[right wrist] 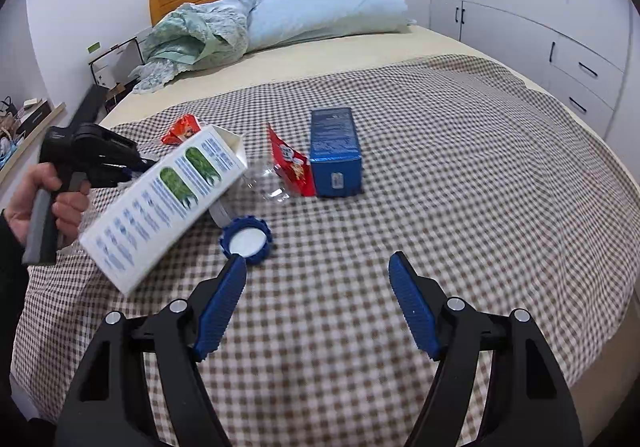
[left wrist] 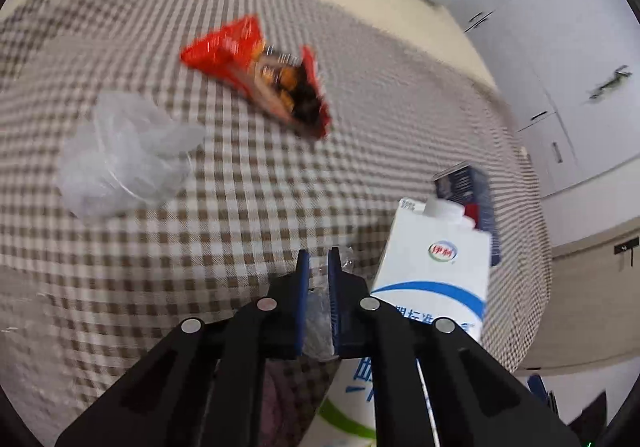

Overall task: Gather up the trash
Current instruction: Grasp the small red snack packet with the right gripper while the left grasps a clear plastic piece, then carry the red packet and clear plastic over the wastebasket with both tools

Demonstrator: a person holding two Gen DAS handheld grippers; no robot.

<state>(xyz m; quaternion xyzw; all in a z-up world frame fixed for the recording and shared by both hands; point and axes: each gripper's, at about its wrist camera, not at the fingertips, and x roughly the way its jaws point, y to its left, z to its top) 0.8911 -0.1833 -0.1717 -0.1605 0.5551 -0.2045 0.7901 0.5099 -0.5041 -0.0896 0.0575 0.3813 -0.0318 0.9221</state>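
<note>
One clear wrapper (left wrist: 318,311) between shut jaws.

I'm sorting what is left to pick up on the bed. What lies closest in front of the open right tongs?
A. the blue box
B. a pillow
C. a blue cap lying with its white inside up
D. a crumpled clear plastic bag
C: in the right wrist view the blue cap lies on the checked blanket just past the left finger of the right tongs; the blue box lies farther off.

Two cartons (right wrist: 164,203) (right wrist: 335,151), two red wrappers (right wrist: 291,167) (right wrist: 180,133), one lid (right wrist: 247,241).
</note>
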